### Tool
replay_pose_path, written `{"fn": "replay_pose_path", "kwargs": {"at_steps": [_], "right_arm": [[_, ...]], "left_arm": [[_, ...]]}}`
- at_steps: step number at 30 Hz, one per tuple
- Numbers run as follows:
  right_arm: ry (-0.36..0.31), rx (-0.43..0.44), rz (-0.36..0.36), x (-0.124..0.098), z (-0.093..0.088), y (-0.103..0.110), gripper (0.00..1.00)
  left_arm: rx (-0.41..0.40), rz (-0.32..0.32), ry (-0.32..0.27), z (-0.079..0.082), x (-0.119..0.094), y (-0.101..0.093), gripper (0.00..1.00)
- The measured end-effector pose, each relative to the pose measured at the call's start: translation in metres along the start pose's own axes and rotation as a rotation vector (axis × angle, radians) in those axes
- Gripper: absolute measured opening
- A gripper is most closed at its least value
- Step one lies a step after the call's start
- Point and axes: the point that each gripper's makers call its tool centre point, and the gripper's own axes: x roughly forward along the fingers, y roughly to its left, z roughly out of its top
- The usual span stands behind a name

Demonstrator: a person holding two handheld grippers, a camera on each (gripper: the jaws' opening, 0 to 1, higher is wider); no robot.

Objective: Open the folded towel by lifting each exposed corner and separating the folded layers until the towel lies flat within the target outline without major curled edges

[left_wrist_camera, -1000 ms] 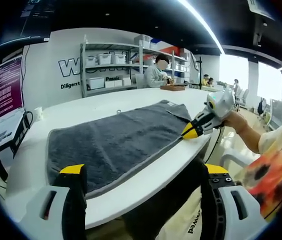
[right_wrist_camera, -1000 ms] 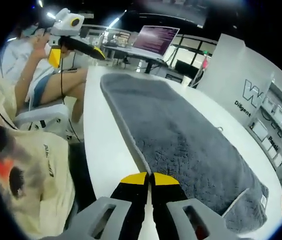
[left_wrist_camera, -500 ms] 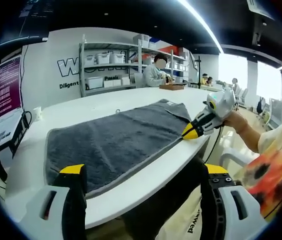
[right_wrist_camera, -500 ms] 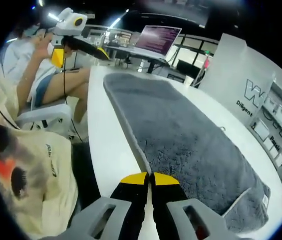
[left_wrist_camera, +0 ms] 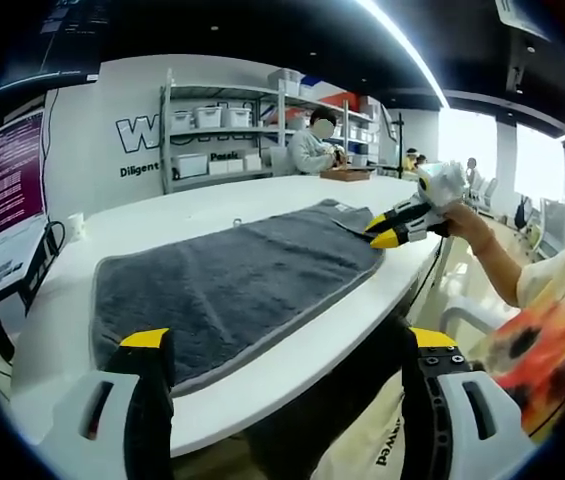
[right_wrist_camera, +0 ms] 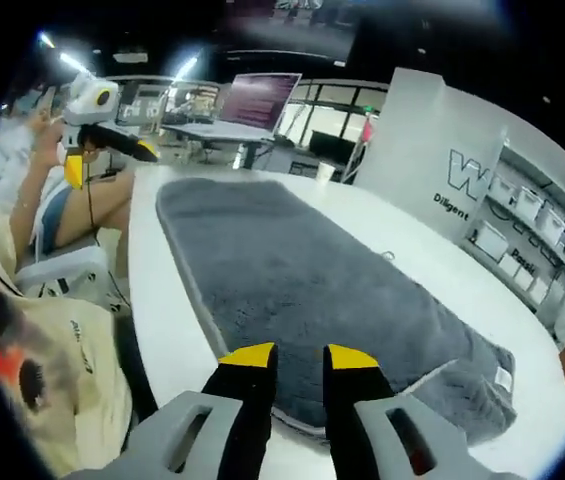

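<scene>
In the left gripper view, the left gripper [left_wrist_camera: 282,345] is hovering with its yellow-tipped jaws spread wide, off the near rim of the white round-edged table [left_wrist_camera: 262,375]; the dark grey plush towel with a pale hem [left_wrist_camera: 227,285] is lying spread flat on the tabletop, running from 8 o'clock toward 2 o'clock, with bare white margin along its near hem and a wider bare stretch beyond its far side; at 2 o'clock the right gripper [left_wrist_camera: 387,228] is hanging over the towel's far corner, jaws parted a little, holding nothing.

In the right gripper view, the right gripper's jaws are standing slightly apart above the towel's near hem at 6 o'clock; a small white tag [right_wrist_camera: 503,378] is sitting on the corner at 4 o'clock, its print too small to read; a strip of bare table is running along the left edge.

Farther off, a white wall panel [left_wrist_camera: 142,135] is showing large letters beginning "W" above a line starting "Diligent"; grey metal shelving with white bins [left_wrist_camera: 227,135] is standing beside it; a screen with purple text [right_wrist_camera: 259,97] cannot be read.
</scene>
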Motion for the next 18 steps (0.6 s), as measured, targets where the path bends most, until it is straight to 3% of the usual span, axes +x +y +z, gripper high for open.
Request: {"fn": "replay_pose_path", "kwargs": {"at_steps": [4, 6, 8, 10, 11, 18], "right_arm": [[0.020, 0.033, -0.091, -0.004, -0.010, -0.039, 0.11], [0.026, 0.041, -0.098, -0.004, -0.012, -0.044, 0.11], [0.050, 0.048, -0.129, -0.004, -0.018, -0.061, 0.11], [0.116, 0.041, -0.182, -0.002, -0.032, -0.085, 0.10], [0.151, 0.045, -0.188, 0.000, -0.039, -0.091, 0.11], [0.220, 0.062, -0.207, 0.021, -0.058, -0.118, 0.12]], "left_arm": [[0.000, -0.002, -0.003, 0.001, -0.001, 0.001, 0.93], [-0.001, -0.001, -0.003, 0.001, -0.001, 0.001, 0.93], [-0.003, 0.002, -0.002, 0.001, -0.001, 0.002, 0.93], [-0.006, 0.005, -0.002, 0.001, -0.001, 0.003, 0.93], [-0.006, 0.005, -0.002, 0.001, -0.001, 0.003, 0.93], [-0.002, 0.001, -0.004, 0.002, -0.001, 0.002, 0.93]]}}
